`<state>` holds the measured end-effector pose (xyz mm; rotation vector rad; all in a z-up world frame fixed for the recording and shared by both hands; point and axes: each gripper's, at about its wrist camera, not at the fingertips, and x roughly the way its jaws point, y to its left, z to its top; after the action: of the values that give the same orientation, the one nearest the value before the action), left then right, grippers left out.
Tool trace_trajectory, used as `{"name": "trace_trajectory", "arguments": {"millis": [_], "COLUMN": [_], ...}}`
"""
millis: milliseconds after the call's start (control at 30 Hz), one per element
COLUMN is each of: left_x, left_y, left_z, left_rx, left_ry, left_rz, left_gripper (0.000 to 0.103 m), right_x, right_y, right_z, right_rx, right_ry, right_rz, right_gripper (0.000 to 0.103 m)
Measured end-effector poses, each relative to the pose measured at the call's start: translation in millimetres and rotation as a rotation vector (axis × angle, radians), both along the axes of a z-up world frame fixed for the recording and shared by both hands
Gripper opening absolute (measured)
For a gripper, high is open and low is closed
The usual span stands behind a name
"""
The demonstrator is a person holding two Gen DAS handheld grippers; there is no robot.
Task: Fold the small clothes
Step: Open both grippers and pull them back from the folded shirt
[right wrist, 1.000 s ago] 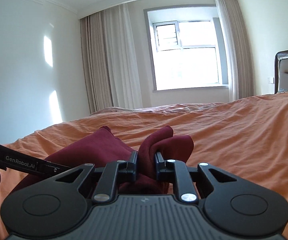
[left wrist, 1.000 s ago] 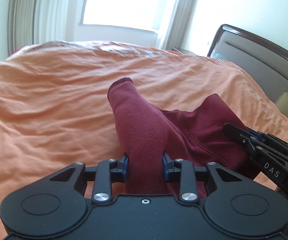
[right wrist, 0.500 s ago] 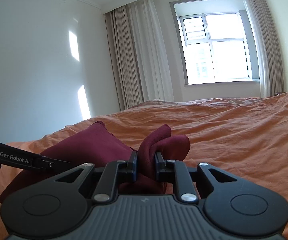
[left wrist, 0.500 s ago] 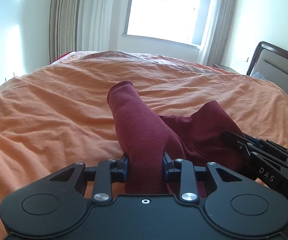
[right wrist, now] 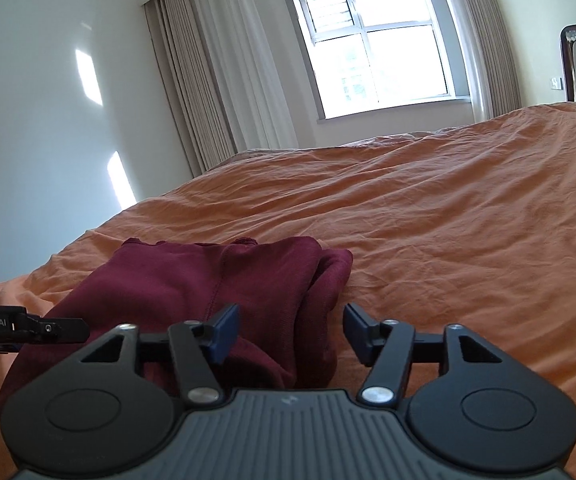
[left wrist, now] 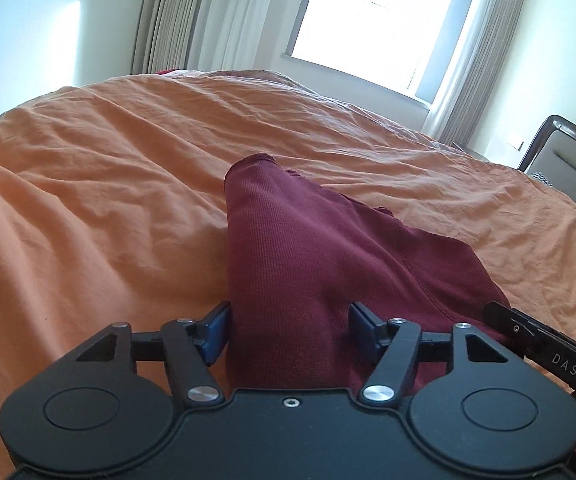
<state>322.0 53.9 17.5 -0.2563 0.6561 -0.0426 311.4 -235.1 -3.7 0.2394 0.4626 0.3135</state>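
Maroon garment (left wrist: 308, 264) lying folded on the orange bed (left wrist: 88, 200), centre frame, left gripper (left wrist: 290, 330) and right gripper (right wrist: 290, 332) having just been opening, jaws wide, cloth lying loose between them.

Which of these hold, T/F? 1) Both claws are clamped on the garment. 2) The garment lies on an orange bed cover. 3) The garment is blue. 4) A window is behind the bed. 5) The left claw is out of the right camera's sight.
1) False. The left claw and right claw have just been opening; the dark red knit garment lies between the spread pads, which do not press on it.
2) True. It rests on the wrinkled orange bed cover.
3) False. It is dark red.
4) True. The bright window sits between pale curtains.
5) False. The left claw's black finger shows at that view's left edge.
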Motion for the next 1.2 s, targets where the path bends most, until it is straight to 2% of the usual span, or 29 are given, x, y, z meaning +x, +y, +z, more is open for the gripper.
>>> {"name": "trace_trajectory", "arguments": {"millis": [67, 133, 267, 500, 700, 967, 1200], "left_x": [-3.9, -9.5, -27.4, -73.4, -122.8, -186.2, -230.8], "left_y": [-2.6, -4.8, -7.1, -12.3, -15.4, -15.0, -17.2], "left_z": [3.6, 8.3, 20.8, 44.5, 52.8, 44.0, 25.1], "left_rx": [0.005, 0.019, 0.034, 0.069, 0.125, 0.172, 0.207], "left_ry": [-0.008, -0.020, -0.069, -0.168, -0.253, -0.309, -0.329], "left_rz": [0.002, 0.008, 0.021, 0.033, 0.051, 0.072, 0.079], "left_gripper": [0.079, 0.085, 0.098, 0.102, 0.102, 0.102, 0.102], "right_x": [-6.5, -17.3, -40.1, -88.6, -137.1, -200.0, -238.0], "right_y": [-0.1, -1.1, -3.2, -5.4, -5.0, 3.5, 10.9], "right_z": [2.9, 9.1, 24.2, 51.1, 55.0, 44.6, 30.0], "right_rx": [-0.008, -0.022, -0.037, -0.050, -0.034, -0.064, -0.102], "right_ry": [-0.012, -0.034, -0.097, -0.214, -0.282, -0.328, -0.325], "right_rz": [-0.003, -0.008, -0.020, -0.031, -0.033, -0.001, 0.006], "right_gripper": [0.080, 0.090, 0.103, 0.103, 0.103, 0.103, 0.103]}}
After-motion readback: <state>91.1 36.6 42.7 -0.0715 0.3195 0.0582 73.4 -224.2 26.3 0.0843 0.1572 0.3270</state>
